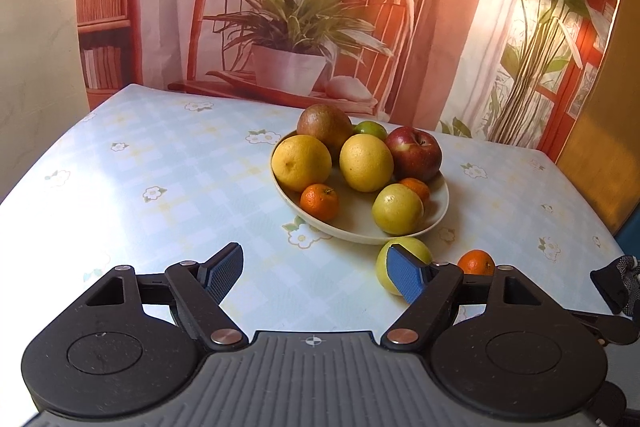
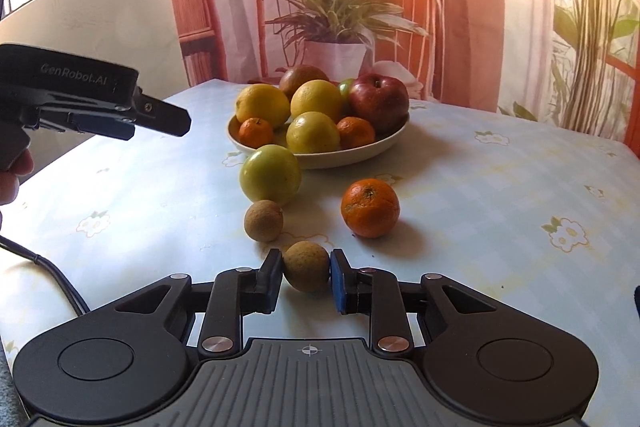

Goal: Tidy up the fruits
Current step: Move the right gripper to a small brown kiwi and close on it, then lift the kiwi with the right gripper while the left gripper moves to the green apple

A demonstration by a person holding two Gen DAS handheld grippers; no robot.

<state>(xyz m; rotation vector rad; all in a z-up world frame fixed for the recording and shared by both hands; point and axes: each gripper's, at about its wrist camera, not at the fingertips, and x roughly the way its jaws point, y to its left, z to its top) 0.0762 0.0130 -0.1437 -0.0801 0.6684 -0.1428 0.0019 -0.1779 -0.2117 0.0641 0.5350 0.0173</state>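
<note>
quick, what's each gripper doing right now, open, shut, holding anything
left gripper: open, nothing between its fingers.
right gripper: shut on the small brown fruit on the table.

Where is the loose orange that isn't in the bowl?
In the right wrist view the loose orange sits on the tablecloth, in front of the bowl and right of the green apple.

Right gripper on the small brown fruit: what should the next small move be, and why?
Probably lift it straight up. The right gripper has both pads against the small brown fruit, which sits on the table, while the bowl of fruit stands farther back, so it needs clearance before carrying.
</note>
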